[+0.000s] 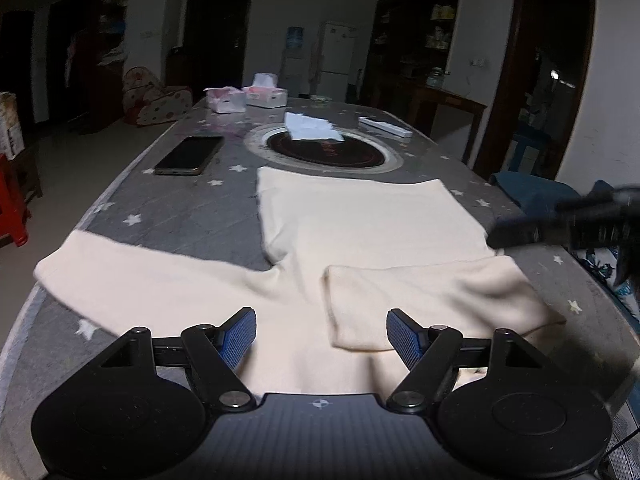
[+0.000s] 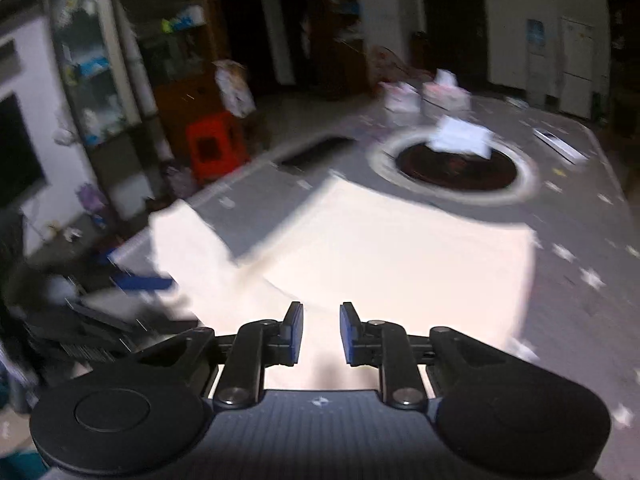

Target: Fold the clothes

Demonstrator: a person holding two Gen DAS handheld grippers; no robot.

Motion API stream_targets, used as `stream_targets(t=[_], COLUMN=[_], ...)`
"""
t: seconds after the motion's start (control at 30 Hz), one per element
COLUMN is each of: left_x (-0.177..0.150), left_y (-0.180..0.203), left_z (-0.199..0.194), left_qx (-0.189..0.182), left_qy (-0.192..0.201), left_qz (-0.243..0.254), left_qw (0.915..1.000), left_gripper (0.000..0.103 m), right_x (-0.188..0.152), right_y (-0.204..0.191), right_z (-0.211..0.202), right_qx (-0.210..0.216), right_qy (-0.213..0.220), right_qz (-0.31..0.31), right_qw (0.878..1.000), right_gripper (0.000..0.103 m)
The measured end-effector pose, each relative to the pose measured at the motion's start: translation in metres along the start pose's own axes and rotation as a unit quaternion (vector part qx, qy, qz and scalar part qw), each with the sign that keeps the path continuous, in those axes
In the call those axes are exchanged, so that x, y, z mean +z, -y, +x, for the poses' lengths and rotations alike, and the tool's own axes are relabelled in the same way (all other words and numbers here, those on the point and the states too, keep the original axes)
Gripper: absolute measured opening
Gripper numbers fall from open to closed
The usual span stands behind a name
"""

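A: Count for me?

B: One cream sweater (image 1: 360, 236) lying flat on the star-print table (image 1: 180, 208); one sleeve stretches toward the table's left edge, the other is folded across the near hem. One phone (image 1: 189, 155), two tissue boxes (image 1: 266, 94) at the far end, one white cloth (image 1: 312, 128) on the round inset hob (image 1: 328, 152), one white remote (image 1: 384, 127).

A: Grippers?

B: Left gripper (image 1: 321, 334) hovers over the near hem, fingers spread wide, grasping nothing. Right gripper (image 2: 321, 334) has its pads parted with a narrower gap, nothing between them, sweater (image 2: 380, 256) beneath.

A: Differences between views?

B: The left wrist view catches the right gripper (image 1: 568, 224) blurred at the sweater's right edge. The right wrist view, heavily blurred, shows a red stool (image 2: 214, 146) beside the table.

A: Room?

B: Bare tabletop lies left of the sweater body, between sleeve and phone.
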State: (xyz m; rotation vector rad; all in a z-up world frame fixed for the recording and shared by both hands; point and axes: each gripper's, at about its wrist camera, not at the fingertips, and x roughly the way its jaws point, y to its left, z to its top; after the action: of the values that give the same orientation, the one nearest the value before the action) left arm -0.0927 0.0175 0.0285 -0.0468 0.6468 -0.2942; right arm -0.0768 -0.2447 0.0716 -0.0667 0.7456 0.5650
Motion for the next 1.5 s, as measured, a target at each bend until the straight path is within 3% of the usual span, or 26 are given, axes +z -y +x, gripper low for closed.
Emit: stream_targets(t=[0.33, 0.63, 0.9, 1.0, 1.13, 1.23, 1.37, 1.5], left_x=[0.012, 0.019, 0.015, 0.017, 0.018, 0.019, 0.021, 0.021], left_y=[0.034, 0.044, 0.033, 0.027, 0.008, -0.011, -0.049, -0.087], left_z=[0.030, 0.053, 0.067, 0.059, 0.046, 0.036, 0.023, 0.017], left_qx=[-0.037, -0.055, -0.051, -0.047, -0.023, 0.010, 0.077, 0.153], left_qy=[-0.011, -0.019, -0.033, -0.027, -0.017, -0.008, 0.005, 0.009], left_qz=[0.037, 0.045, 0.029, 0.015, -0.007, -0.023, -0.054, -0.077], left_qw=[0.9986, 0.9973, 0.9977, 0.9984, 0.9996, 0.9996, 0.9955, 0.9852], left_gripper=[0.072, 0.069, 0.064, 0.064, 0.064, 0.064, 0.064, 0.066], right_x=[-0.061, -0.033, -0.034, -0.030, -0.031, -0.035, -0.033, -0.030], right_y=[0.038, 0.050, 0.058, 0.050, 0.037, 0.030, 0.024, 0.017], right_z=[-0.008, 0.000, 0.022, 0.018, 0.021, 0.031, 0.029, 0.025], right_qx=[-0.059, -0.055, -0.055, -0.056, -0.042, -0.040, -0.037, -0.032], right_qy=[-0.044, 0.009, -0.003, 0.001, -0.005, -0.026, -0.022, -0.017], right_qz=[0.057, 0.048, 0.049, 0.034, 0.005, -0.008, -0.012, -0.020], right_qw=[0.996, 0.997, 0.997, 0.998, 0.999, 0.999, 0.999, 0.999], right_gripper=[0.019, 0.020, 0.021, 0.027, 0.039, 0.040, 0.047, 0.049])
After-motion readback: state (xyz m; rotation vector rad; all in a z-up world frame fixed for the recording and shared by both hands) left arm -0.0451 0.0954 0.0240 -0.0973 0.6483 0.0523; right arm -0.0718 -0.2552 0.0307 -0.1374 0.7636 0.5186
